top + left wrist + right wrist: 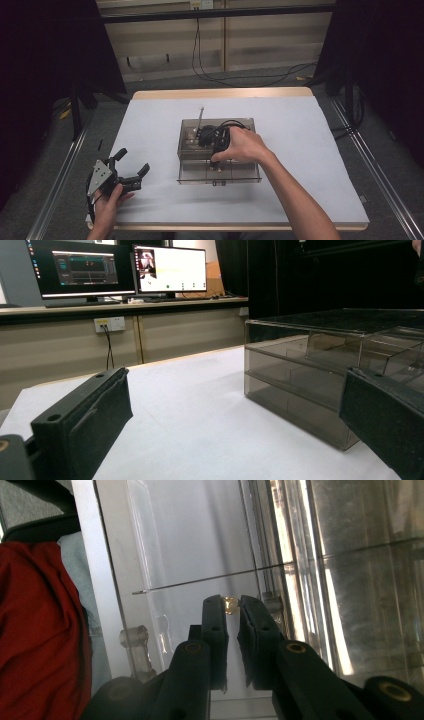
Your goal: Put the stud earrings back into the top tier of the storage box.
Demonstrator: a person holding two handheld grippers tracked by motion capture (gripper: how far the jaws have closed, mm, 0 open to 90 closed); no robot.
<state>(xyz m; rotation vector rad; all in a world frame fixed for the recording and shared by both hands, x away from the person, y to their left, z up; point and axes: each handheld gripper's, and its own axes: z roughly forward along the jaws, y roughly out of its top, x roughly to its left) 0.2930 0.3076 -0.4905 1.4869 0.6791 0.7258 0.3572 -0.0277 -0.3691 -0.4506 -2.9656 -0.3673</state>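
A smoky clear plastic drawer box [187, 131] stands in the middle of the white table, its lower drawer [220, 178] pulled out toward the person. My right gripper [215, 166] points down into this open drawer. In the right gripper view its jaws stand almost together, and the right gripper [232, 611] is shut on a small gold piece [230, 604] at the tips, above the drawer's clear floor. Near the table's front left corner, a hand holds my left gripper [132, 161] open with nothing between its jaws. The left gripper [232, 390] looks level across the table at the box [300, 385].
A thin metal rod [201, 116] sticks out behind the box. The white table top [300, 130] has bare room left and right of the box. A thin wire [200, 582] crosses the drawer. Red cloth [40, 630] lies beyond the drawer front. Monitors [120, 270] stand on a far desk.
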